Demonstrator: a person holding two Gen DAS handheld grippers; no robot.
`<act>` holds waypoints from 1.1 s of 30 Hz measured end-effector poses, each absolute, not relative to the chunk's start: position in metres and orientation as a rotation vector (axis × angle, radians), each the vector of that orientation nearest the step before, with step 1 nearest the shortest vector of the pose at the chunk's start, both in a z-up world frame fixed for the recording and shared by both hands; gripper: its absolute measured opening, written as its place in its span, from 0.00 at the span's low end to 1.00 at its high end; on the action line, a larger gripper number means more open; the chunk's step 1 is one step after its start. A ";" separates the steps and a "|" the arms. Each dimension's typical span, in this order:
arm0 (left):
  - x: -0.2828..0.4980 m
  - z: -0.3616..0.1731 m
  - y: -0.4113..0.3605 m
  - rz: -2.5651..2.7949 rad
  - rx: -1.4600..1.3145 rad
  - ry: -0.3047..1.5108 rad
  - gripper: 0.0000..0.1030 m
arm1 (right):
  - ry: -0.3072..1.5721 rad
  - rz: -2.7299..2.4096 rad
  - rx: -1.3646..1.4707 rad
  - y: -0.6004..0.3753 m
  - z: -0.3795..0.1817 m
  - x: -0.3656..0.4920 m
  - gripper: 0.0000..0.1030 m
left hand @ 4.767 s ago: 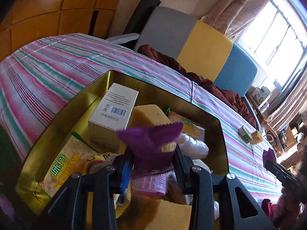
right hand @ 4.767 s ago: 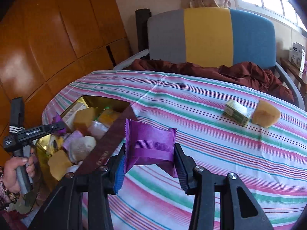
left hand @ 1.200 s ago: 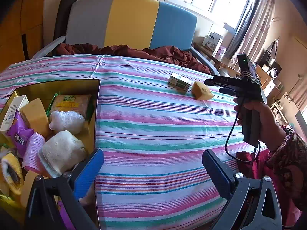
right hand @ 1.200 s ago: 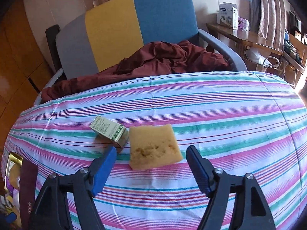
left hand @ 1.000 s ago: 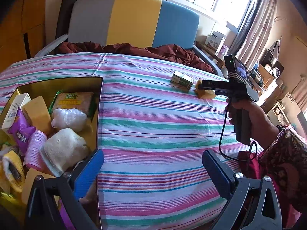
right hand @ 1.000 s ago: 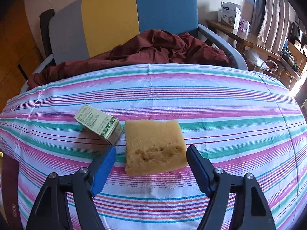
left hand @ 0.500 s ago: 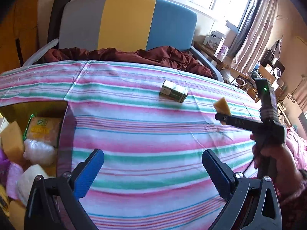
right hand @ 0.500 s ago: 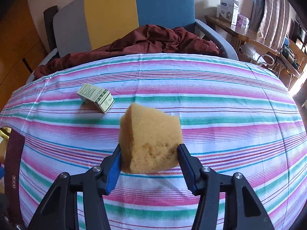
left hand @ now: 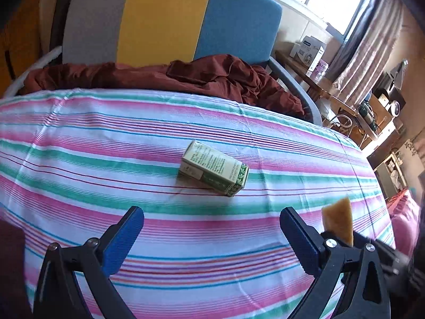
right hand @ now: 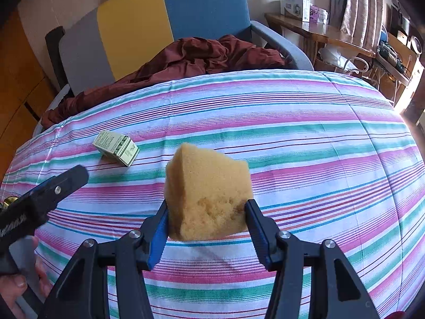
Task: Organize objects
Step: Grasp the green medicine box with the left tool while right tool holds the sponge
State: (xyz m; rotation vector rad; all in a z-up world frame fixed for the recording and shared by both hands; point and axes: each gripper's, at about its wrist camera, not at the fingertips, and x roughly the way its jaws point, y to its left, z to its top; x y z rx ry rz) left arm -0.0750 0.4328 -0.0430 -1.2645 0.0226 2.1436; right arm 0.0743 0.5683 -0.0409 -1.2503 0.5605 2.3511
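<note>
**A:** so what's the right gripper [right hand: 206, 222] doing here?

**B:** it's pinching the yellow sponge [right hand: 208, 191], both blue pads pressing into its sides. The sponge is hanging in the air above the striped tablecloth [right hand: 305, 138], not touching it.

**A:** and the left gripper [left hand: 212, 230]?

**B:** its jaws are standing wide apart with nothing between them. It's pointing down at the small green box [left hand: 213, 171], which is lying on its side on the cloth just ahead of the fingertips.

**A:** is the box near the sponge?

**B:** kinda, it's sitting off to the left of it and farther back. Behind the table a grey-yellow-blue chair [right hand: 148, 24] is holding a crumpled dark red cloth [right hand: 202, 58].
</note>
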 end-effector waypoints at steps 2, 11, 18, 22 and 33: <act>-0.092 -0.049 0.444 2.133 -1.355 -0.074 1.00 | 0.583 2.351 -1.252 0.572 -0.042 0.074 0.54; -0.124 -0.073 0.492 2.194 -1.457 0.076 0.77 | 0.730 2.350 -1.248 0.584 -0.045 0.076 0.54; -0.110 -0.075 0.467 2.187 -1.328 0.176 0.76 | 0.751 2.367 -1.226 0.584 -0.040 0.077 0.54; -0.107 -0.073 0.450 2.200 -1.295 0.253 0.83 | 0.743 2.384 -1.233 0.578 -0.039 0.076 0.54; -0.103 -0.077 0.444 2.197 -1.301 0.251 0.45 | 0.756 2.387 -1.242 0.579 -0.041 0.076 0.54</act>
